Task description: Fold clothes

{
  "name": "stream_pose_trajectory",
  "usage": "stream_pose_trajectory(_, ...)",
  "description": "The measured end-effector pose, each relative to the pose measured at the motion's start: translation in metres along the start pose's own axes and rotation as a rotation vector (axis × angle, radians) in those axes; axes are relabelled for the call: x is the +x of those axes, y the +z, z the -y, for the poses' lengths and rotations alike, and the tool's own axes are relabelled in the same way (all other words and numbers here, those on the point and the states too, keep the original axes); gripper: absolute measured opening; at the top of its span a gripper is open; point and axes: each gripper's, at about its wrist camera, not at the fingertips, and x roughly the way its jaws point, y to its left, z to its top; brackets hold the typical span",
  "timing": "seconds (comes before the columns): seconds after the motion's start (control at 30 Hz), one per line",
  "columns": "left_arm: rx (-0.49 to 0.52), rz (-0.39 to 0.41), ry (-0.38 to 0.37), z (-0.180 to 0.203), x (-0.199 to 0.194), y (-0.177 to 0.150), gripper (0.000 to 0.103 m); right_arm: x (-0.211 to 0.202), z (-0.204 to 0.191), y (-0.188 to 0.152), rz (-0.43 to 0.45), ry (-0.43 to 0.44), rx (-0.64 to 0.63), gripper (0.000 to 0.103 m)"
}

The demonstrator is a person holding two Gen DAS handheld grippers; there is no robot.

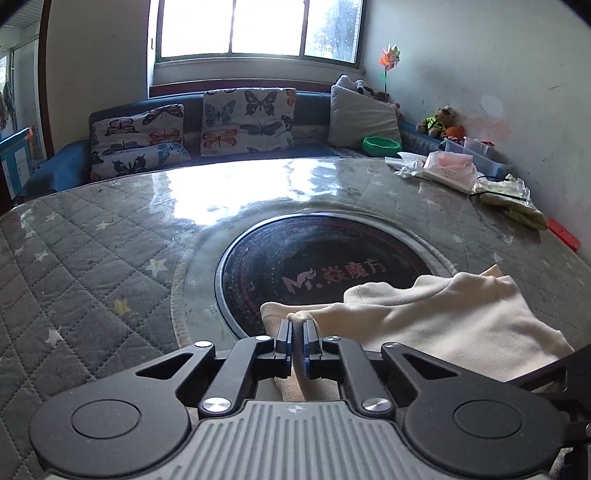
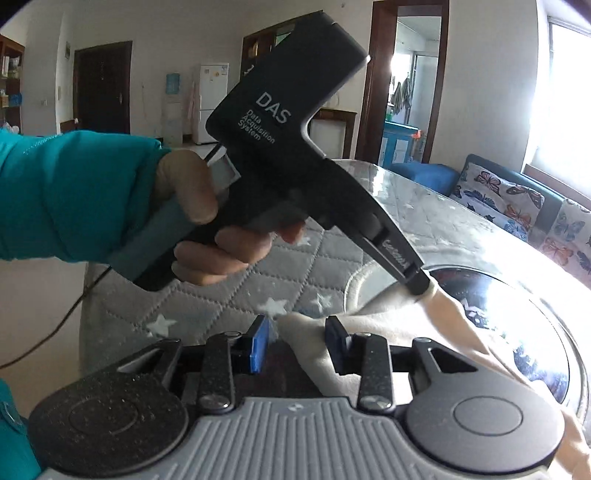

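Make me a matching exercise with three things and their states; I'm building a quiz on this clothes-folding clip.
Things:
1. left tool
2. right tool
3. cream garment

States:
A. lying over the dark round plate on the table
B. jaws apart, with a fold of cloth between them
C. pinched shut on an edge of cloth

Pairs: 1-C, 2-B, 3-A

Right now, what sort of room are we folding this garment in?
Most likely a home living or dining room: a sofa with butterfly cushions under a window, a padded table, and a fridge by the doorways.
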Motion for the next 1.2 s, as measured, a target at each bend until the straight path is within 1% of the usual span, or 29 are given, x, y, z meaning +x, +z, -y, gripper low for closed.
stream_pose_trajectory(0.07, 0.005, 0.004, 0.005, 0.001, 0.000, 0.001, 0.007, 0.006, -0.005, -0.003, -0.024, 0.021, -0.011, 0.034)
stream_pose_trajectory(0.13, 0.013, -0.001, 0.020, 0.002, 0.002, 0.001, 0.007, 0.009, -0.008, -0.005, -0.031, 0.021, -0.019, 0.037)
stream_pose_trajectory(0.23, 0.011, -0.016, 0.032, 0.000, 0.006, -0.002, 0.007, -0.004, -0.007, -0.004, 0.000, 0.026, 0.020, 0.037)
stream_pose_trajectory(0.33, -0.007, -0.022, 0.031, -0.004, 0.007, -0.004, 0.007, -0.031, 0.001, -0.006, 0.028, 0.031, 0.074, 0.036)
stream_pose_trajectory(0.47, -0.011, -0.023, 0.030, -0.003, 0.007, -0.004, 0.007, -0.066, 0.016, -0.022, 0.021, -0.022, 0.177, 0.036)
stream_pose_trajectory(0.5, -0.012, -0.023, 0.029, -0.003, 0.006, -0.004, 0.007, -0.078, 0.023, -0.028, 0.014, -0.053, 0.215, 0.036)
stream_pose_trajectory(0.57, -0.011, -0.016, 0.034, -0.002, 0.003, -0.004, 0.011, -0.095, 0.034, -0.039, -0.001, -0.104, 0.268, 0.037)
stream_pose_trajectory(0.63, -0.014, -0.007, 0.039, -0.001, 0.000, -0.003, 0.011, -0.112, 0.055, -0.053, -0.019, -0.172, 0.347, 0.037)
stream_pose_trajectory(0.7, -0.019, 0.006, 0.043, 0.000, -0.005, -0.002, 0.011, -0.122, 0.067, -0.063, -0.032, -0.216, 0.403, 0.037)
stream_pose_trajectory(0.77, -0.021, 0.023, 0.039, 0.003, -0.011, 0.000, 0.011, -0.124, 0.082, -0.078, -0.057, -0.255, 0.459, 0.037)
stream_pose_trajectory(0.8, -0.016, 0.029, 0.033, 0.006, -0.014, 0.000, 0.011, -0.124, 0.090, -0.086, -0.071, -0.270, 0.485, 0.035)
stream_pose_trajectory(0.87, -0.002, 0.037, 0.020, 0.013, -0.020, 0.001, 0.011, -0.133, 0.105, -0.094, -0.063, -0.265, 0.531, 0.034)
stream_pose_trajectory(0.93, 0.015, 0.037, 0.006, 0.020, -0.022, 0.000, 0.012, -0.135, 0.109, -0.089, -0.040, -0.275, 0.515, 0.034)
stream_pose_trajectory(1.0, 0.024, 0.032, -0.004, 0.025, -0.020, 0.000, 0.016, -0.130, 0.121, -0.080, -0.022, -0.299, 0.496, 0.034)
stream_pose_trajectory(1.03, 0.024, 0.026, -0.009, 0.027, -0.017, -0.001, 0.016, -0.127, 0.128, -0.076, -0.017, -0.310, 0.493, 0.034)
stream_pose_trajectory(1.13, 0.024, -0.008, -0.025, 0.033, -0.004, -0.001, 0.016, -0.112, 0.146, -0.072, -0.019, -0.328, 0.507, 0.035)
stream_pose_trajectory(1.2, 0.025, -0.024, -0.032, 0.037, 0.004, -0.002, 0.016, -0.101, 0.154, -0.073, -0.028, -0.322, 0.522, 0.035)
